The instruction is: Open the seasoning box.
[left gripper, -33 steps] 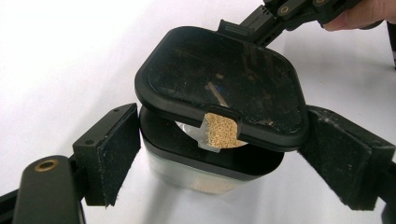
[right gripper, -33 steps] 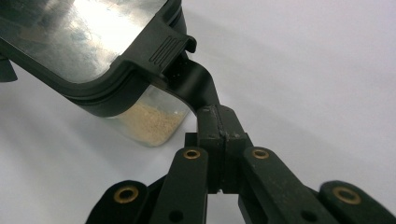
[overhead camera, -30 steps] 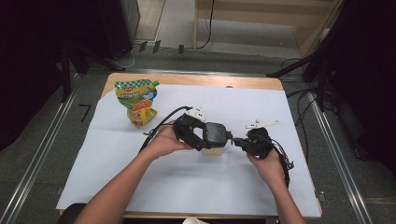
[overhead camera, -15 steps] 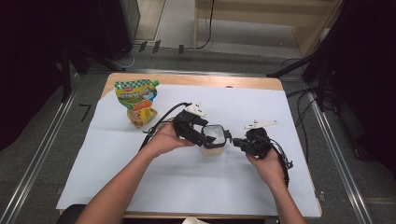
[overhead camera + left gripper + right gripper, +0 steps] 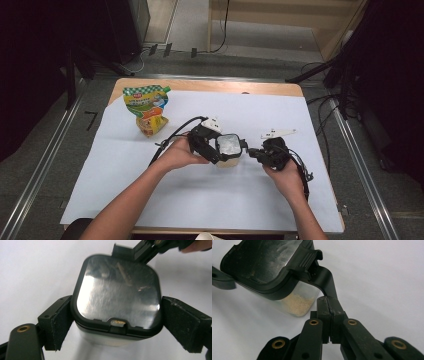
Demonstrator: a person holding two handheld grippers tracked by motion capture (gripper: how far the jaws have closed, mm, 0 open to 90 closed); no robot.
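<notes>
At the middle of the white paper-covered surface (image 5: 150, 190), a small clear plastic container with a black-rimmed, shiny lid (image 5: 229, 149) is bracketed by the left gripper (image 5: 117, 322); its fingers (image 5: 58, 320) have just narrowed a little and widened again. In the left gripper view the left pad now touches the lid's rim, while whether the right pad touches cannot be told. The container has barely shifted since a second ago. The right gripper (image 5: 329, 306) is closed tightly on the lid's black latch strap (image 5: 325, 281), which is already swung away from the rim. By this reading, unlatching appears under way and lifting the lid remains. A green-and-yellow snack pouch (image 5: 147, 109) lies untouched near the far left corner.
</notes>
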